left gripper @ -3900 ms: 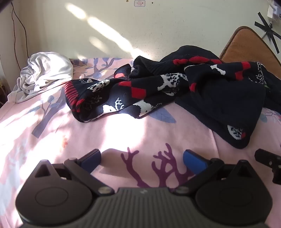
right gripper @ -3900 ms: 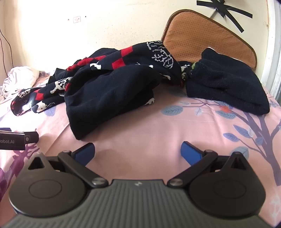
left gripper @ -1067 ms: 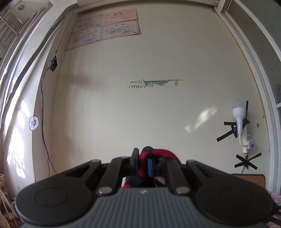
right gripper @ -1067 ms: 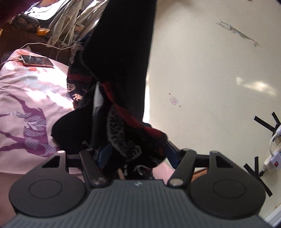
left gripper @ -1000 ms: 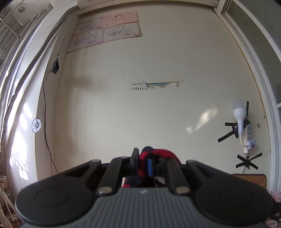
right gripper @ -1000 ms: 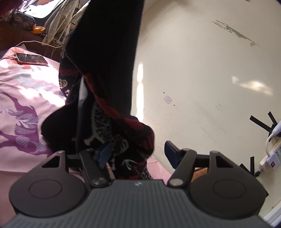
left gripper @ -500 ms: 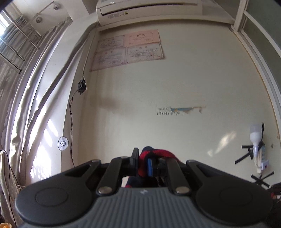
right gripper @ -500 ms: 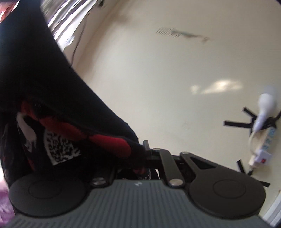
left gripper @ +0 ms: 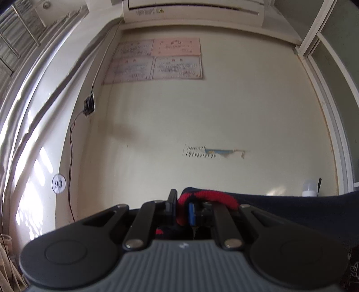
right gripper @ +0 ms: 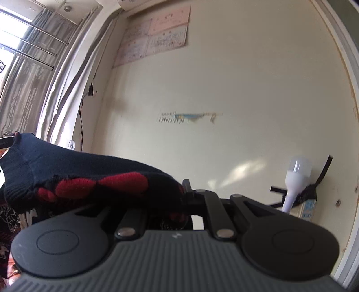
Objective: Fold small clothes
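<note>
In the left wrist view, the left gripper [left gripper: 182,207] is seen nearest, with its two fingers drawn together on a red-trimmed edge of the dark knitted sweater [left gripper: 291,209]. The blue pad of one finger [left gripper: 191,213] is pressed against the red ribbing, and the fabric is carried off to the right as a dark band over the gripper's right side. The sweater is thus held up in the air, with the wall behind it.

In the right wrist view, the right gripper [right gripper: 182,200] is closed on the same sweater [right gripper: 94,177], whose dark knit with red patches is draped over the gripper's left side and stretched away to the left. The fingertips themselves are mostly covered by cloth, but the linkage bars are seen drawn in close together.

Farther off, a cream wall [left gripper: 202,116] is faced by both cameras. On it, a strip of torn tape with handwritten digits [left gripper: 208,152] is seen at mid height, and four pink certificates [left gripper: 157,60] are pasted higher up. An air conditioner [left gripper: 193,9] is mounted above them. A cable [left gripper: 71,152] is run down the left part of the wall, beside a grey curtain [right gripper: 29,89]. To the far right, a white bulb [right gripper: 296,179] is fixed to the wall with black tape.
</note>
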A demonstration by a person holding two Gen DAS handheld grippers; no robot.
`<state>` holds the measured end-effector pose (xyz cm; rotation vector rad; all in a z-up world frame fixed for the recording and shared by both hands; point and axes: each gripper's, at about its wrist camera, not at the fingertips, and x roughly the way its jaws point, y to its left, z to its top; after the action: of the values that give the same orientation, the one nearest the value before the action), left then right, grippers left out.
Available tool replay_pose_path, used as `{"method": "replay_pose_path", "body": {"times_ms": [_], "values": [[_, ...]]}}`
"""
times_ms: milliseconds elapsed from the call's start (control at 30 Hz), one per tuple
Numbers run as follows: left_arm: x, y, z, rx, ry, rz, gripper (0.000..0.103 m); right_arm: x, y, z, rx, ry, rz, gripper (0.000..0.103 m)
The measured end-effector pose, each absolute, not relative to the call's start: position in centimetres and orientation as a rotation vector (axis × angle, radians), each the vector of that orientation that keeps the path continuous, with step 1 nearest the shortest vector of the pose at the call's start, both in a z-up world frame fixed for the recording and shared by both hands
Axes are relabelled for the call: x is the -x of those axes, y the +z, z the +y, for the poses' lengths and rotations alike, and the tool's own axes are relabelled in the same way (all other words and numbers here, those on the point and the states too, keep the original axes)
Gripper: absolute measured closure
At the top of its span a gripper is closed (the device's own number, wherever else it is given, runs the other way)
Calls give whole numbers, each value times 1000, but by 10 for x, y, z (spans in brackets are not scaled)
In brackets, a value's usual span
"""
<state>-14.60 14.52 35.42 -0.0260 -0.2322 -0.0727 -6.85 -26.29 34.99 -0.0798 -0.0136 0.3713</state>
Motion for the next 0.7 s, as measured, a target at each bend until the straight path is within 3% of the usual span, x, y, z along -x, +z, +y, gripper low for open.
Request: {"method": "replay_pose_path", "body": {"times_ms": [267,300,367,400,467,567,700], "values": [[-20,271,109,17,-121,121,91,-58,244,-279,-25,226,323,90],[-50,250,98,25,-123,182,87,-86,224,-282,-26,173,378,89],[-117,193,77,23,-115,351,60,-148,158,-287,31,3,538,70],[-148,159,68,8,-109,458,60,-169,125,-289,87,-74,617,57],[-181,100,61,-18,-23,634,85,-184,74,-293,140,-100,745,63],[-174,56,81,58,-85,695,80,-151,53,-290,135,66,736,64],[-165,66,92,79,-151,665,83,-128,61,-272,132,239,736,63]]}}
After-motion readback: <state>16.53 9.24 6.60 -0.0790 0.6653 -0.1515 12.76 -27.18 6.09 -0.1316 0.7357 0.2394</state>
